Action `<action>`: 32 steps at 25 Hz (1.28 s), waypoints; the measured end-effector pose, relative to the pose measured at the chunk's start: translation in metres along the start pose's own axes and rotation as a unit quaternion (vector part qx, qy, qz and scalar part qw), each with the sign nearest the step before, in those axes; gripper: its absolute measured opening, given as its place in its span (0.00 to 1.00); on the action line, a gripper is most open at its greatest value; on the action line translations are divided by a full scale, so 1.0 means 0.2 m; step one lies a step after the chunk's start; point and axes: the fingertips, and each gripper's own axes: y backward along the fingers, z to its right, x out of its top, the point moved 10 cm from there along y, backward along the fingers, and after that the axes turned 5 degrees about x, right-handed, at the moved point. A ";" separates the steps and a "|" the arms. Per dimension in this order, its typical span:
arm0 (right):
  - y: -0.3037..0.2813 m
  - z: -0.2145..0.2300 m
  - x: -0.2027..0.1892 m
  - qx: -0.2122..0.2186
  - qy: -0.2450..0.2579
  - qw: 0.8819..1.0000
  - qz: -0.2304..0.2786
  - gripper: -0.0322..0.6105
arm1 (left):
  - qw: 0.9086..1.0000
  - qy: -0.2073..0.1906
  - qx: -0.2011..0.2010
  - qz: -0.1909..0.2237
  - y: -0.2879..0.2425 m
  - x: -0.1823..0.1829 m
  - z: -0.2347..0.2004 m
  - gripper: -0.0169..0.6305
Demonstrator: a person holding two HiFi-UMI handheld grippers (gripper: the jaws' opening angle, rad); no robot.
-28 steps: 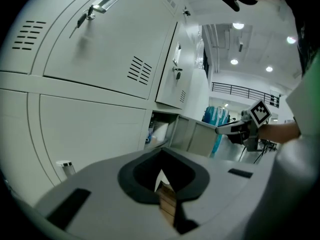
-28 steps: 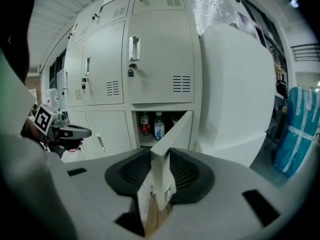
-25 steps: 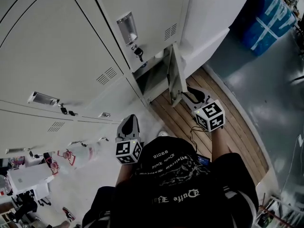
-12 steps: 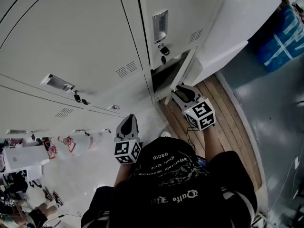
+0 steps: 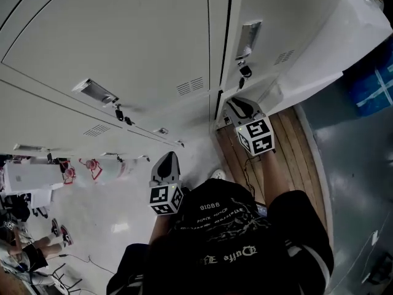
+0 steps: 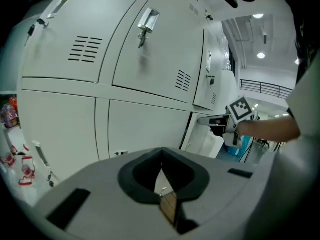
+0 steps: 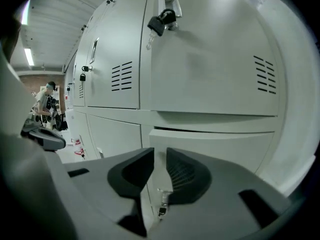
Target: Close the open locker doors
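Lower locker door [image 7: 225, 151] sits just under the padlock [image 7: 161, 19], near flush, with a dark seam along its top. It is dead ahead of the right hand-held gripper [image 7: 160, 156], whose jaws have just narrowed to a slit, nothing pinched. Left hand-held gripper [image 6: 161, 156] is farther off, jaws together.

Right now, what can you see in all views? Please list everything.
lockers: many, pale grey, ahead
lower door: one, pale grey, rightmost column, slightly ajar
padlocks: several, black, on lockers
wrapped block: one, white, right of lockers
bundle: one, blue, far right
boards: several, brown, below lower door
bystander: one, colour unclear, far left
left gripper: one, grey, jaws together, empty
right gripper: one, grey, at lower door; jaws apart, have just been closing, nothing between
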 end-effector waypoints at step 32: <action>0.34 -0.51 -0.07 -0.132 -0.070 0.982 0.117 0.19 | 0.993 -0.039 -0.106 0.037 -0.05 0.11 -0.01 0.04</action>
